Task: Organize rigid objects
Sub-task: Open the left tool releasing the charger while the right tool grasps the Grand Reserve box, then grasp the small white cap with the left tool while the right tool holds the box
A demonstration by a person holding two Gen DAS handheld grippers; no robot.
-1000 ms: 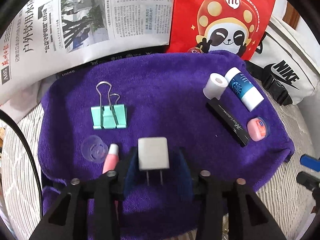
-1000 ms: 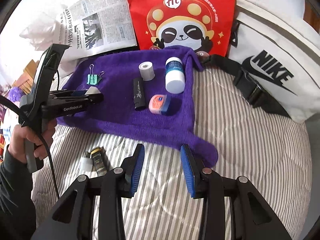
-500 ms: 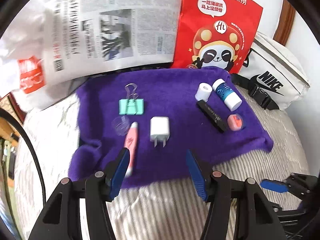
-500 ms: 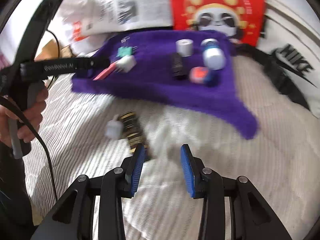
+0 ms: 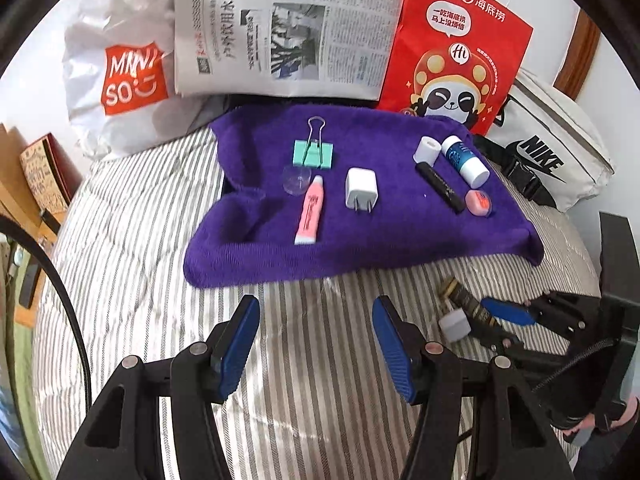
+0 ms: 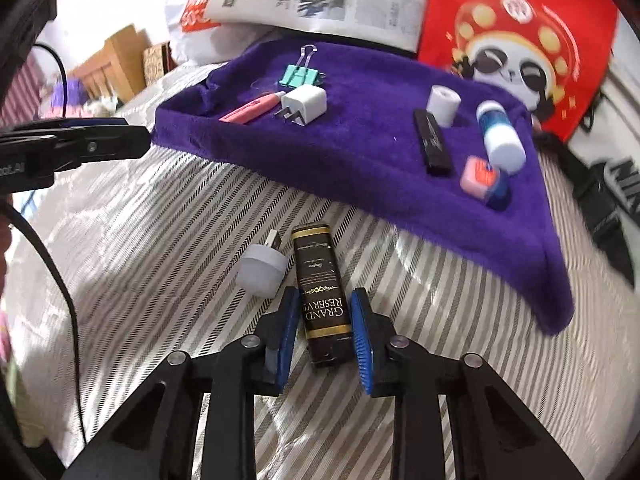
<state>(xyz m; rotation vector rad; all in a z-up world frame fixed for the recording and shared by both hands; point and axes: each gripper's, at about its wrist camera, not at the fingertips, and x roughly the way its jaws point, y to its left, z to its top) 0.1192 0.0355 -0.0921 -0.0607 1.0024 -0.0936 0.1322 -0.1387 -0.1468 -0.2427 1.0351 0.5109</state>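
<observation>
Below the purple towel's [image 6: 360, 148] front edge, on the striped bedcover [image 6: 160, 216], your right gripper [image 6: 325, 332] sits around the dark, gold-lettered box [image 6: 322, 292], fingers apart. A small white plug [image 6: 262, 268] lies just beside it. Your left gripper [image 5: 316, 346] hangs open over bare stripes.

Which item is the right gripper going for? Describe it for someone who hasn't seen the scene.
Look on the striped bedding, in front of the purple towel. Between the right gripper fingers lies a dark box with gold "Grand Reserve" lettering, unlike the small white plug beside it.
</observation>
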